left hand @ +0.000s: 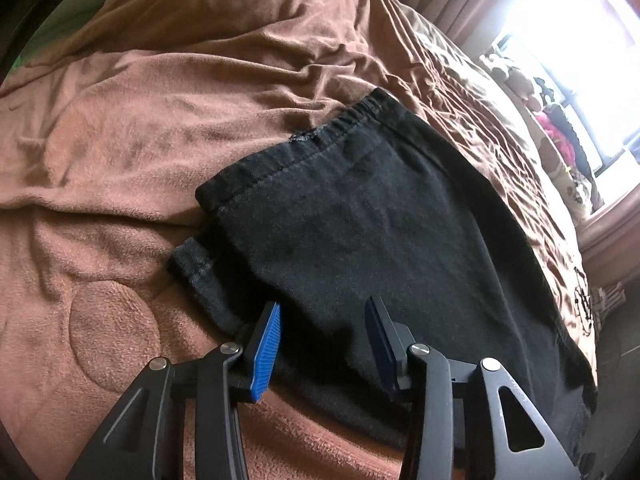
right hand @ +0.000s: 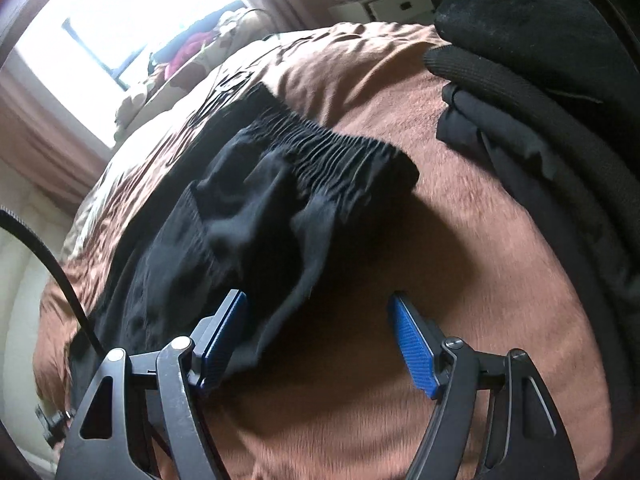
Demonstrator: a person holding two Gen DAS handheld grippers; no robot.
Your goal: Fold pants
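Dark pants point(left hand: 360, 220) lie folded flat on a brown blanket point(left hand: 160, 120), their elastic waistband point(left hand: 352, 120) at the far end. My left gripper point(left hand: 324, 320) hovers over the near edge of the cloth, jaws apart, the cloth flat beneath them and the blue pads point(left hand: 264, 352) not pressing it. In the right wrist view the black pants point(right hand: 248, 208) show a gathered waistband point(right hand: 340, 140). My right gripper point(right hand: 320, 320) is open; its left pad point(right hand: 224, 332) is at the pants' near edge, its right pad point(right hand: 416, 348) over bare blanket point(right hand: 460, 260).
A pile of dark clothes point(right hand: 540, 120) lies on the bed at the right. A bright window point(right hand: 132, 12) with soft toys and clutter on its sill point(left hand: 560, 120) is behind the bed. A white cabinet point(right hand: 384, 4) stands beyond it. A black cable point(right hand: 48, 248) hangs at the left.
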